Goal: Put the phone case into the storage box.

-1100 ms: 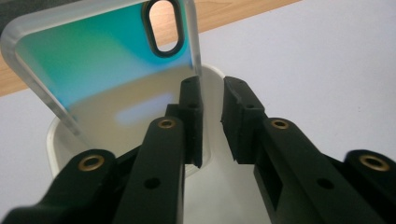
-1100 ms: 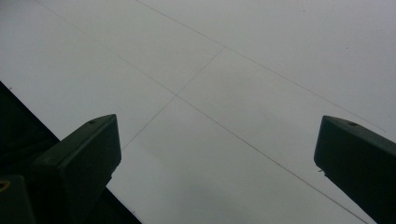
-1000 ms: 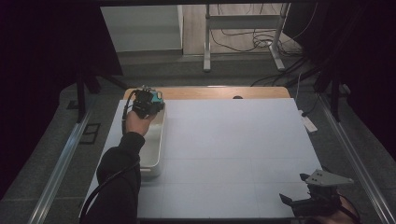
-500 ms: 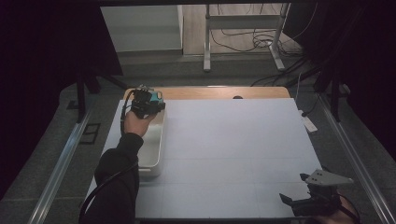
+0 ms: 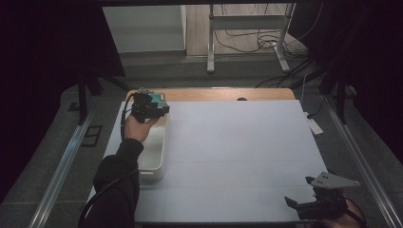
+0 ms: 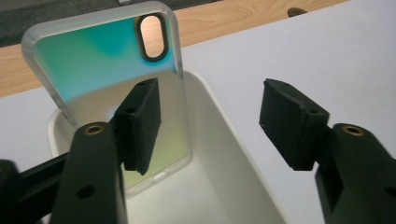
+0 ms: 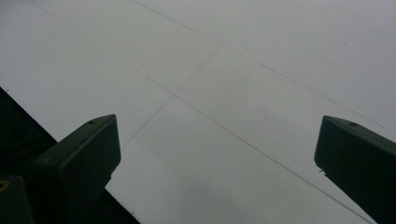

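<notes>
We see the white table sheet (image 5: 237, 142), matt and ruled by faint seams, spread under both tools as a plain working ground; a strip of bare wood (image 5: 228, 94) shows at its far edge. The white bin (image 6: 224, 177) comes next: an oblong, smooth-walled plastic tub with rounded corners, lying directly below and ahead of the left gripper (image 6: 210, 112), so that whatever is let go drops inside it. The phone case (image 6: 109, 79), a thin glossy shell with clear rim, teal-to-pale sheen and an oval camera cut-out, stands on end in the bin, leaning against the near-side pad of the left fingers (image 6: 140, 121). The jaws have just been opening and now stand moderately wide, the far pad well clear of the case; we judge this a release. The right gripper (image 7: 217, 154) hovers over bare sheet, jaws wide, nothing between them, idle near the table's front corner.
</notes>
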The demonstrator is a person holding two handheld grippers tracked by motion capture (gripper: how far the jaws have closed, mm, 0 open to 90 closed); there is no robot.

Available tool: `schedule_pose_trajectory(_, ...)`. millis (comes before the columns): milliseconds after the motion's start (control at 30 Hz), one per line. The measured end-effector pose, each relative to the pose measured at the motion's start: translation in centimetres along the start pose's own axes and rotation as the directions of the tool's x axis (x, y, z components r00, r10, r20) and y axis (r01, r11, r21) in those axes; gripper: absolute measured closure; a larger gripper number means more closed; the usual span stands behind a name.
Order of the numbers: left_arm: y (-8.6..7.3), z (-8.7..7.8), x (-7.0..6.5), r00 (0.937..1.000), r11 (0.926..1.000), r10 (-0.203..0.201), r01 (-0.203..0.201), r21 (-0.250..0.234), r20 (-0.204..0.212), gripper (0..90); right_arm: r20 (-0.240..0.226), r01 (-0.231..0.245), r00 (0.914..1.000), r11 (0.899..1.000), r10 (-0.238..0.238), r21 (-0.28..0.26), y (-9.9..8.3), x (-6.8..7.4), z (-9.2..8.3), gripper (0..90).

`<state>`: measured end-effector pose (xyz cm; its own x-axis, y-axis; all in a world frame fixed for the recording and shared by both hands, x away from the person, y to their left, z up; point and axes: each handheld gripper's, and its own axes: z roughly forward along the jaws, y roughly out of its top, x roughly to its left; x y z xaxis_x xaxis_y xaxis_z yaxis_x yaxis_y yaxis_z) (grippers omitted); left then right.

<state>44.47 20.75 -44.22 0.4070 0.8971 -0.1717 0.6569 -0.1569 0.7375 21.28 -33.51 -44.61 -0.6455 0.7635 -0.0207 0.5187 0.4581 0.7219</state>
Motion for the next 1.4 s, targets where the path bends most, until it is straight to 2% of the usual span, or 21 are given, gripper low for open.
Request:
schedule_pose_trajectory(33,0.0,-0.1,0.0,1.0,1.0,-0.002,0.002,-0.001,0.0,33.6,0.001,0.001,1.0,1.0,-0.001,0.0,0.0,0.0,0.0,0.5)
schedule_pose_trajectory(233,-0.1,-0.2,-0.2,0.9999,1.0,-0.007,0.007,0.002,-0.008,26.3,0.002,0.001,1.0,1.0,-0.001,0.001,0.0,0.0,0.0,0.5)
schedule_pose_trajectory(467,-0.3,-0.6,-0.8,0.9996,0.9999,0.014,-0.014,-0.006,0.025,16.3,0.003,0.002,1.0,1.0,-0.002,0.002,0.0,0.0,0.0,0.5)
schedule_pose_trajectory(700,-0.4,-1.1,-1.1,0.9994,0.9997,0.021,-0.02,-0.011,0.028,8.0,0.003,0.003,1.0,1.0,-0.003,0.002,0.0,0.0,0.0,0.5)
schedule_pose_trajectory(933,-0.7,-1.8,-1.7,0.9971,0.998,0.061,-0.06,-0.017,0.045,4.6,0.003,-0.001,1.0,1.0,0.001,0.004,0.0,0.0,0.0,0.5)
schedule_pose_trajectory(1200,-0.9,-2.4,-2.3,0.9938,0.9963,0.08,-0.078,-0.036,0.077,3.1,0.011,-0.008,0.9999,1.0,0.008,0.007,0.0,0.0,0.1,0.0)
schedule_pose_trajectory(1400,-1.2,-2.7,-2.9,0.9907,0.9931,0.109,-0.105,-0.052,0.081,2.2,0.014,-0.015,0.9998,1.0,0.015,0.002,0.0,-0.1,0.1,0.0)
